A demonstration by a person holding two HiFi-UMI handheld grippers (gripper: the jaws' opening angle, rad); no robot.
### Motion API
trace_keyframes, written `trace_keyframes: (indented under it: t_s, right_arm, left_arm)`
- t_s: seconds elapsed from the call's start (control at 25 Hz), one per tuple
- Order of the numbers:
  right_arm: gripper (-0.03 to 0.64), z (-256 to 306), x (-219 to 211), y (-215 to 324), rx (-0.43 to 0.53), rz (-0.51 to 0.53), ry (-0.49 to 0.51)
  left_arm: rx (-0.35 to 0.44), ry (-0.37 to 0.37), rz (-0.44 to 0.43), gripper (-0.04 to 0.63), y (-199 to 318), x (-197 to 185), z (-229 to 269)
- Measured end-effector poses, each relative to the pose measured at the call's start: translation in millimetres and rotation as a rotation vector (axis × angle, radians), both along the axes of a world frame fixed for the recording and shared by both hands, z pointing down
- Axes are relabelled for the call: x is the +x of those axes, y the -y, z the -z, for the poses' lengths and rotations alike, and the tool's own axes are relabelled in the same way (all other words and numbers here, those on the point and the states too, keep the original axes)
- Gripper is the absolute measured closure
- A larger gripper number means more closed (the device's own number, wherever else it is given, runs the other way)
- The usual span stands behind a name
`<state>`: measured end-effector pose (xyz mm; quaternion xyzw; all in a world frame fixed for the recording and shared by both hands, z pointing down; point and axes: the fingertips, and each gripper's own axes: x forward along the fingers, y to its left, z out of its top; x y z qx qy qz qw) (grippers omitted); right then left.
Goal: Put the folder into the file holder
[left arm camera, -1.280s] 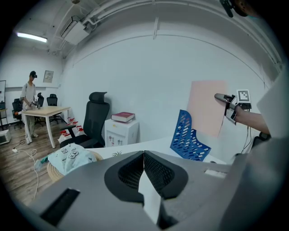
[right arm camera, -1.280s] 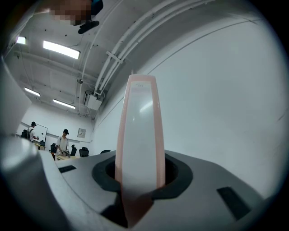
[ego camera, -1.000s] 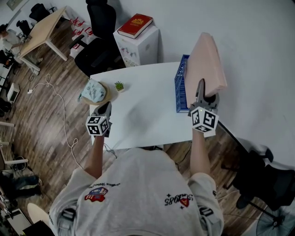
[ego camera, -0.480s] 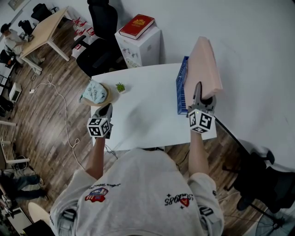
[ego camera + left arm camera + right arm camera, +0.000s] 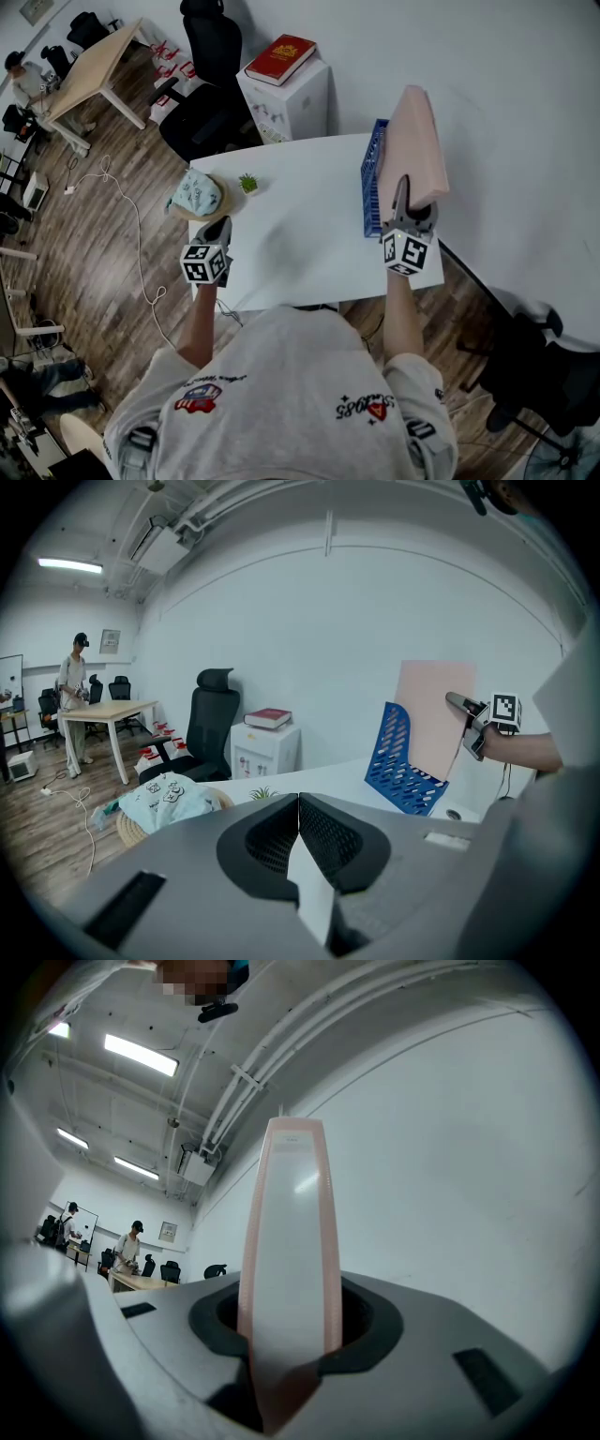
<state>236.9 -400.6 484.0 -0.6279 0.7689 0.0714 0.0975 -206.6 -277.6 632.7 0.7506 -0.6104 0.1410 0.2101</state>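
A pink folder [image 5: 413, 141] stands upright above the table's right end, its lower edge by the blue file holder [image 5: 371, 195]. My right gripper [image 5: 405, 190] grips the folder's near bottom edge; its jaws are opening slightly, with the folder still pressed between them. In the right gripper view the folder [image 5: 286, 1260] rises straight up out of that gripper [image 5: 286, 1321]. The left gripper view shows the folder [image 5: 434, 714] over the file holder [image 5: 405, 761]. My left gripper [image 5: 217, 228] hovers at the table's left front edge, and its view shows that gripper [image 5: 298, 803] shut and empty.
The white table [image 5: 300, 244] carries a small potted plant [image 5: 247, 182]. A patterned cloth on a round basket [image 5: 195, 192] sits at its left end. Behind are a white cabinet with a red book [image 5: 281, 58] and a black office chair [image 5: 202, 103]. The wall runs along the right.
My right gripper has shifted a little left with the folder, bringing it closer over the file holder. The left gripper has hardly moved.
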Motion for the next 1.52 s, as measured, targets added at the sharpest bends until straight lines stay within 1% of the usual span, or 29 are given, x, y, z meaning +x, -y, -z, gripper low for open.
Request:
trace_keyframes:
  t_s: [0.28,0.4,0.56,0.72,1.0,1.16,1.52]
  right_arm:
    - [0.449,-9.1,3.1,-0.8,-0.006,-0.016,0.009]
    - [0.448,-16.4,3.3,2.1,-0.008,-0.012,-0.009]
    - [0.448,-12.9,2.5,3.9,-0.005,-0.019,-0.004]
    - [0.446,-22.4,2.2,7.4,-0.006,-0.016,-0.028]
    - [0.440,-37.4,0.3,6.7,-0.049,-0.014,-0.006]
    - [0.439,-51.2,0.4,6.6,-0.081,-0.012,-0.021]
    - [0.436,-84.8,-2.5,9.1,-0.210,0.010,-0.061]
  left_arm:
    - [-0.007,0.011,0.001,0.589,-2.2,-0.4,1.8]
    - [-0.007,0.016,-0.002,0.589,-3.5,0.8,2.5]
    - [-0.009,0.020,-0.001,0.589,-5.9,-0.3,3.2]
    - [-0.009,0.022,0.000,0.589,-6.5,-0.2,4.5]
    - [-0.011,0.026,0.003,0.589,-7.0,0.2,5.2]
    - [-0.014,0.024,0.004,0.589,-7.1,0.7,3.1]
    - [-0.016,0.009,0.003,0.589,-6.1,1.8,-0.6]
